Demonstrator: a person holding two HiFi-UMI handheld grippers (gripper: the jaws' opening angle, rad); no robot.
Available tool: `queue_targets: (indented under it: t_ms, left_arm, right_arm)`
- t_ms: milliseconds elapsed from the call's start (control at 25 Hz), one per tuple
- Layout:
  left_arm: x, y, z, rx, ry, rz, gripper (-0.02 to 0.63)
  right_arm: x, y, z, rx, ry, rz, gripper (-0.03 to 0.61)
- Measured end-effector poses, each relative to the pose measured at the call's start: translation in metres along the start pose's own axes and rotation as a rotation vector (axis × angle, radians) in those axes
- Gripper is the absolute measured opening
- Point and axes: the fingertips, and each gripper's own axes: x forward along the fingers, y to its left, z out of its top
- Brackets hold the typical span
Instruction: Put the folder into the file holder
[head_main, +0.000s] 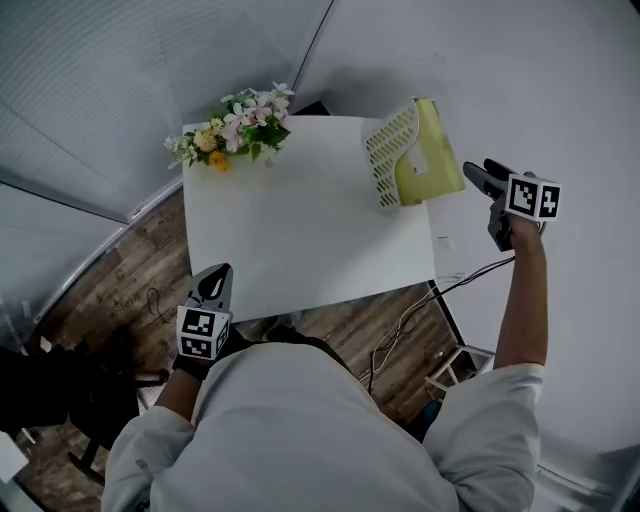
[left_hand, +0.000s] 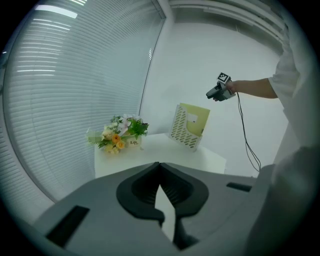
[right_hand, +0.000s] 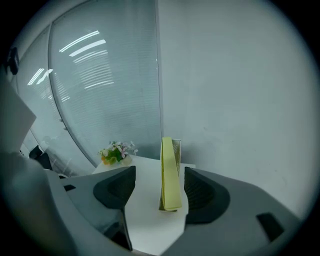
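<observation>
The yellow folder (head_main: 432, 150) stands upright inside the white perforated file holder (head_main: 388, 152) at the far right corner of the white table (head_main: 300, 230). My right gripper (head_main: 478, 170) hovers off the table's right edge, just right of the folder, open and holding nothing. In the right gripper view the folder (right_hand: 170, 175) shows edge-on between the spread jaws of that gripper (right_hand: 159, 192), well beyond them, with the holder (right_hand: 176, 146) behind it. My left gripper (head_main: 213, 282) is at the table's front left edge, shut and empty. Its own view (left_hand: 160, 165) shows the folder (left_hand: 196, 120) far off.
A bunch of flowers (head_main: 235, 130) sits at the table's far left corner. Blinds and a white wall enclose the table at the back and right. A cable (head_main: 470, 275) hangs from the right gripper toward the wooden floor (head_main: 130, 290). A white rack (head_main: 455, 365) stands below the table's right side.
</observation>
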Motion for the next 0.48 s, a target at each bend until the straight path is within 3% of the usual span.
queue_targets:
  t_ms: [80, 240, 480]
  left_arm:
    - [0.003, -0.007, 0.006, 0.023, -0.005, -0.026, 0.008]
    - [0.009, -0.025, 0.017, 0.062, -0.015, -0.076, 0.008]
    - [0.011, -0.049, 0.024, 0.115, -0.02, -0.142, 0.008]
  right_arm:
    - [-0.022, 0.011, -0.009, 0.004, -0.071, -0.005, 0.314]
    - [-0.064, 0.032, -0.033, 0.015, -0.194, -0.032, 0.236]
    - [-0.11, 0.068, -0.081, 0.025, -0.313, -0.088, 0.167]
